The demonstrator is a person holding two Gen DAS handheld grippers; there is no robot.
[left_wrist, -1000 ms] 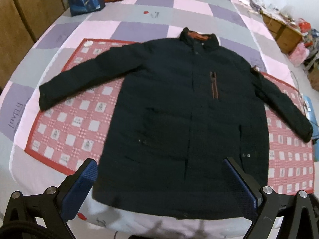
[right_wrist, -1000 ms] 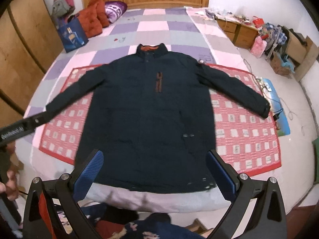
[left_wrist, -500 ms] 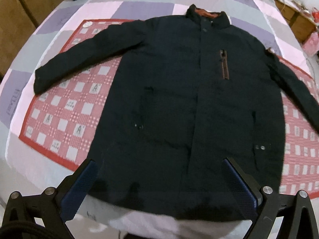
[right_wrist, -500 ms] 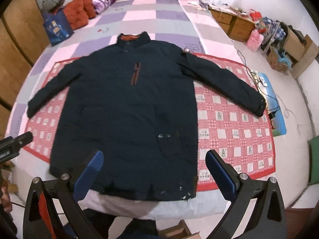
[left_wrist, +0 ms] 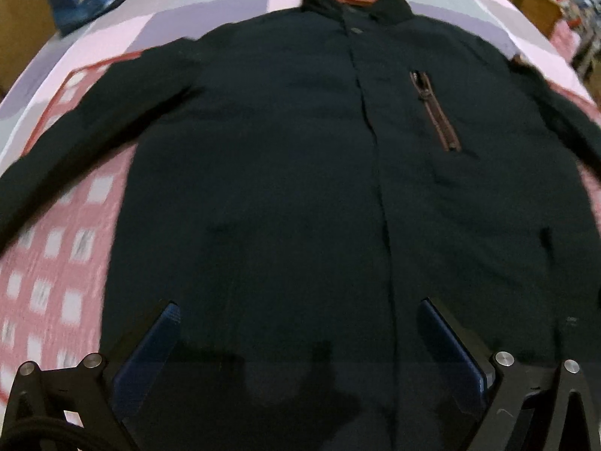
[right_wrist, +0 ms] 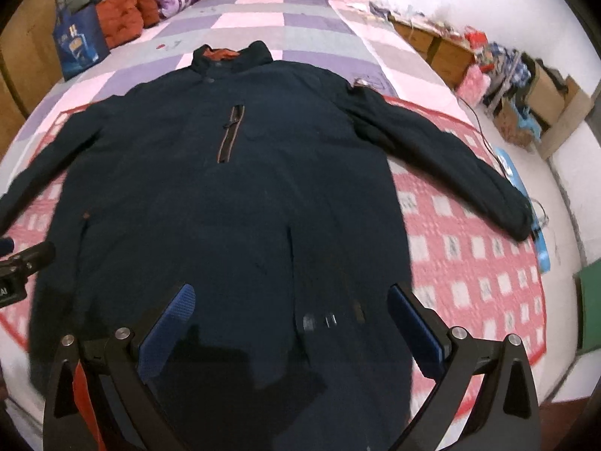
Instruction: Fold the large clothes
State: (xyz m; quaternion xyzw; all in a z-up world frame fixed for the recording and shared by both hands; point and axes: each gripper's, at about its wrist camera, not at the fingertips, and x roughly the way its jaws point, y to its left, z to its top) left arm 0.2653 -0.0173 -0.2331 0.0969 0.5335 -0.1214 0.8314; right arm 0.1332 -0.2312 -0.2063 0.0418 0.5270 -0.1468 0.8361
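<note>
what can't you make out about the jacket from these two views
- Jacket hem: in the left wrist view, hidden in shadow behind the left gripper; in the right wrist view, behind the right gripper.
- Left cuff: cut off by the frame edge in both views.
- Pocket snaps: smeared by motion blur, right wrist view.
- Blue bag print: too small.

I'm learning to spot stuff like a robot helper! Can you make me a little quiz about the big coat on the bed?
1. True or false: the jacket is already folded in half.
2. Which colour is the lining inside its collar? A green, B orange, C white.
3. Fill in: both the left claw and the right claw are ____ and holding nothing.

Key: 1 false, it lies spread flat with sleeves out. 2 B. 3 open.
</note>
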